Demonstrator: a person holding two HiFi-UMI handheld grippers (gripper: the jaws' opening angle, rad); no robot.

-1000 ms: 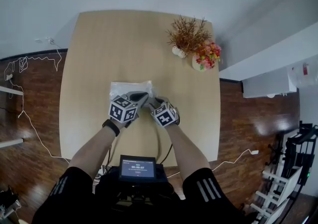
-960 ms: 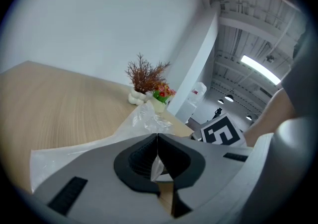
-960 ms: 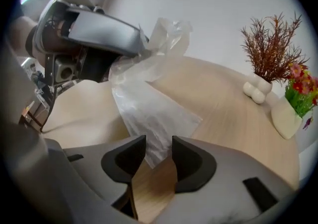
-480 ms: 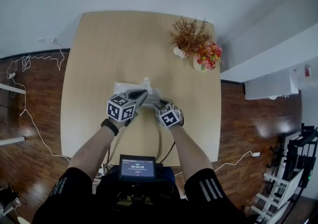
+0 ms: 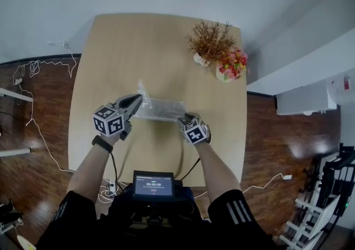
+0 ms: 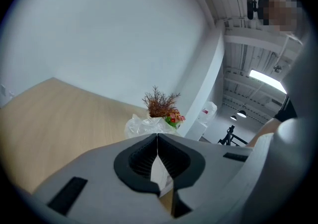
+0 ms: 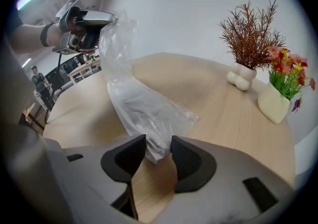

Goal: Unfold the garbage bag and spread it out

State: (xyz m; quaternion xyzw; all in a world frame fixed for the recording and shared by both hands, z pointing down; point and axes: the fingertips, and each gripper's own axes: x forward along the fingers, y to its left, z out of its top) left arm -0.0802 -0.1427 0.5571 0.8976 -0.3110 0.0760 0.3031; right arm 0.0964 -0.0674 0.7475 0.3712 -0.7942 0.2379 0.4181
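Overhead, a person holds a gripper in each hand above a light wooden table (image 5: 127, 44). A clear garbage bag (image 5: 161, 108) stretches between the two, over the middle of the table, high at its left end and sloping down to the right. The left gripper (image 5: 137, 99) has its jaws fully closed, pinching a thin fold of the bag. The right gripper (image 5: 182, 118) has its jaws well apart, and the bag's lower end sits loose between them. A vase of dried twigs (image 5: 209, 41) and a vase of flowers (image 5: 232, 63) stand at the far right corner.

The garbage bag (image 7: 141, 113) is thin, clear, crinkled glossy plastic. Under it the table (image 5: 138, 44) is smooth, matt pale wood. The right claw (image 7: 158, 152) is matt grey plastic with black ribbed pads (image 7: 130, 154).
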